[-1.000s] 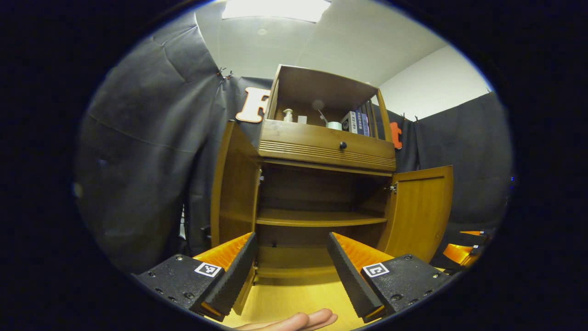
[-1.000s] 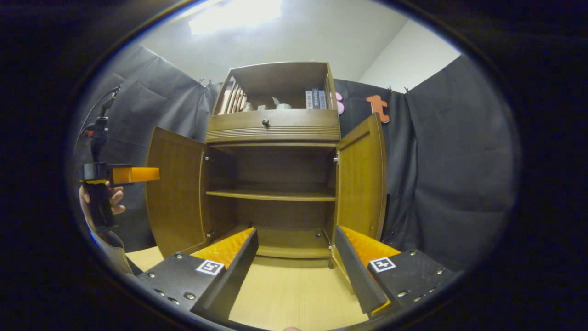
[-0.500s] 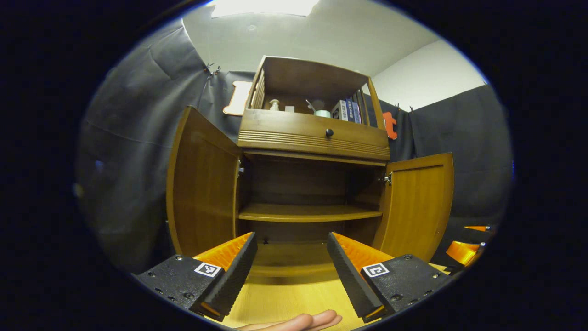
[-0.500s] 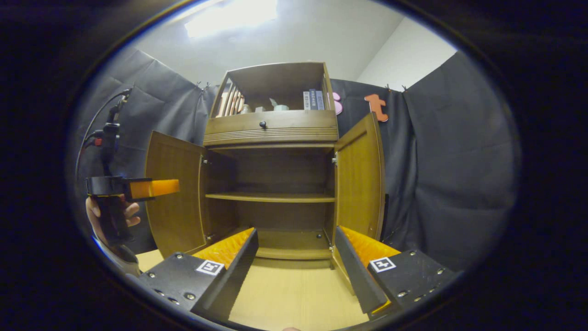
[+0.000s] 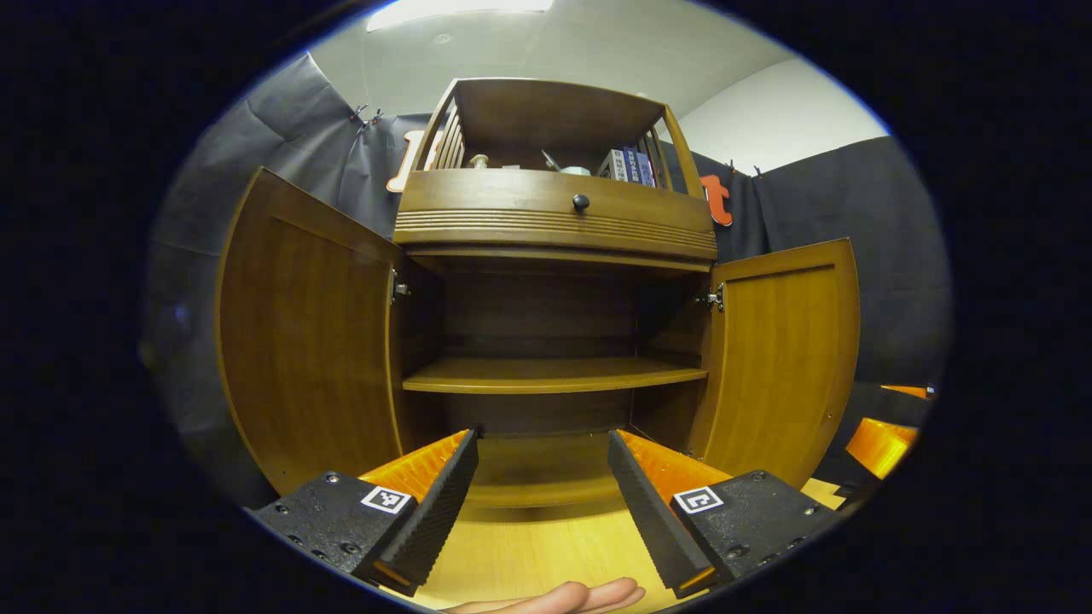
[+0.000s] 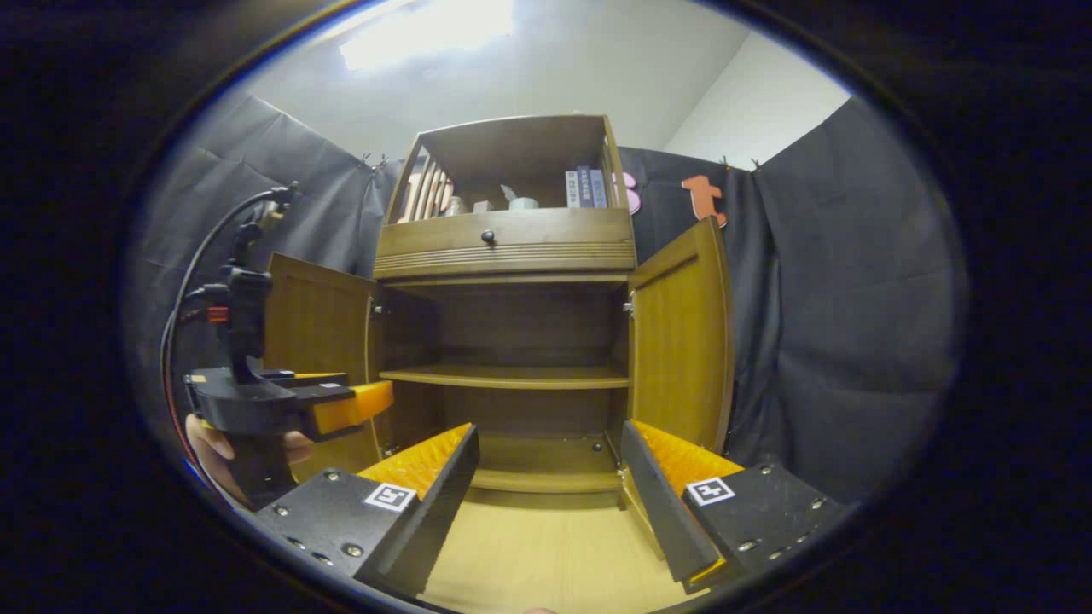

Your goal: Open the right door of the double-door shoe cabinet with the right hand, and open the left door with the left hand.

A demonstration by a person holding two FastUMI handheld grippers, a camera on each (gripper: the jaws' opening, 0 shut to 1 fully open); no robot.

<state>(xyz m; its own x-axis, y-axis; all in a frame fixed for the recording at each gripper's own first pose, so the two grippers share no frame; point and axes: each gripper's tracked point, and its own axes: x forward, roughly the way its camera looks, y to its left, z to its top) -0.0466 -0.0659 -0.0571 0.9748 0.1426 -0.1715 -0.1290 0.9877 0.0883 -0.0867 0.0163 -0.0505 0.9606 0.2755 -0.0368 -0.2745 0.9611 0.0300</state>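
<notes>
Doors stand swung wide on the shoe cabinet (image 5: 554,230) at frame centre — left door (image 5: 311,341) and right door (image 5: 785,350) both clear of the bare shelf (image 5: 546,375), so the job looks done. Left gripper (image 5: 542,477) and right gripper (image 6: 550,477) hang back low in frame, fingers spread, gripping nothing.

The small things (image 5: 554,164) on the top shelf of the shoe cabinet (image 5: 554,226) were too tiny to tell. The drawer front hid their bottoms. A fingertip (image 5: 563,597) was cut off at the bottom edge. The hand (image 6: 223,443) holding the left gripper (image 6: 363,405) was mostly hidden behind its handle.
</notes>
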